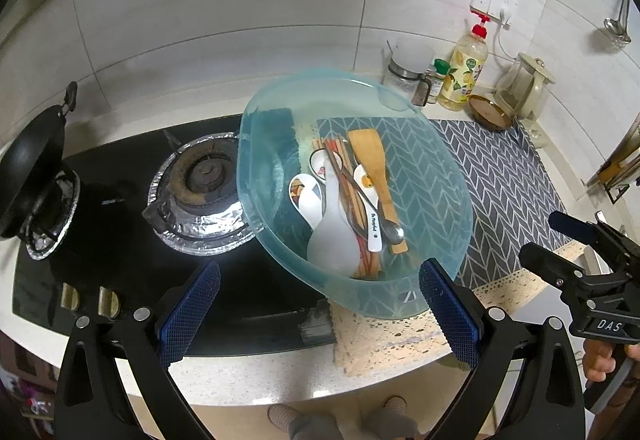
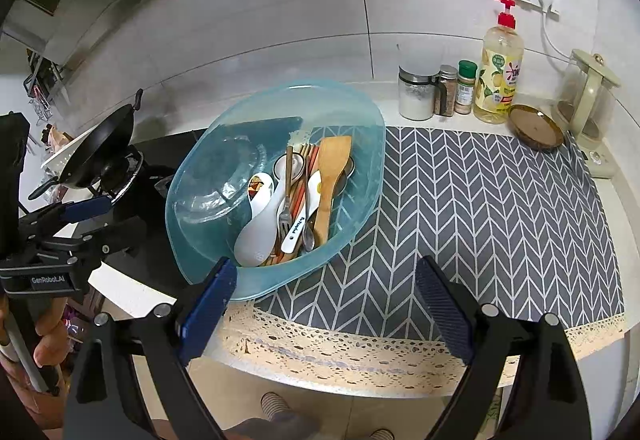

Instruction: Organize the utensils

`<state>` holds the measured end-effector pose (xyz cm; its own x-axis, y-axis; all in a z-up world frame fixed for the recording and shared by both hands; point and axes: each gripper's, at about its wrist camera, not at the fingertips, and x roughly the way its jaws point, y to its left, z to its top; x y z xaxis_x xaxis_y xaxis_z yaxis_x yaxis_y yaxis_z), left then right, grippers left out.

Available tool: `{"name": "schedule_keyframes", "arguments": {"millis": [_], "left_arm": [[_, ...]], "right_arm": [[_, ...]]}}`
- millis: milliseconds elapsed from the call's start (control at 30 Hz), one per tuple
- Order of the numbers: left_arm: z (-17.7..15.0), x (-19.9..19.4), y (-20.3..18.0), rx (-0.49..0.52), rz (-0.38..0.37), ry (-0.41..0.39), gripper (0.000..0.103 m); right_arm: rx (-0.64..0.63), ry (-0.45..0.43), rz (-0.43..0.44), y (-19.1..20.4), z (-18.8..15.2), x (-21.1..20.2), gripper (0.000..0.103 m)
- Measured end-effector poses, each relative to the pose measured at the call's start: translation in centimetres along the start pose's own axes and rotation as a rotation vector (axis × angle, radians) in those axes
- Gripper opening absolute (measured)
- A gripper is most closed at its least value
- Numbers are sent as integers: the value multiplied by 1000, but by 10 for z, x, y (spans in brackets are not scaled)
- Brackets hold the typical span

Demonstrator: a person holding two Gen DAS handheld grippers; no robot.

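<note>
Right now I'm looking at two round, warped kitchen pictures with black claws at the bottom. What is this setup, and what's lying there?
There is no robot here. A person holds a two-finger gripper in each hand, and each one carries a wide-angle camera looking along its fingers, which is why the pictures bend.

One picture comes from the left gripper, the other from the right gripper. Both are open and hold nothing.

On the counter sits a clear blue basin, partly on a patterned mat and partly over the black stove. Inside lie a wooden spatula, a white rice paddle, patterned spoons, chopsticks and a fork. A dark pan rests tilted on the far burner. Jars and a soap bottle stand by the wall.
</note>
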<state>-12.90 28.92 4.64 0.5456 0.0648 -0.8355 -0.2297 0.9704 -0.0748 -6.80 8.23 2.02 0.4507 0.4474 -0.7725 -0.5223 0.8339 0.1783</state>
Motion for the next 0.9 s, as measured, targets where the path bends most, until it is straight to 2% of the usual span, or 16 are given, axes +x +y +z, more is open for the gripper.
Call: {"name": "schedule_keyframes", "arguments": {"millis": [167,900], "left_arm": [[0,3,-2,3,23,0,99],[3,10,-8,15,-7,26,99]], "right_arm": [[4,-1,-16,0,-2,1,88],[13,6,-44,-7,-3,4,88]]}}
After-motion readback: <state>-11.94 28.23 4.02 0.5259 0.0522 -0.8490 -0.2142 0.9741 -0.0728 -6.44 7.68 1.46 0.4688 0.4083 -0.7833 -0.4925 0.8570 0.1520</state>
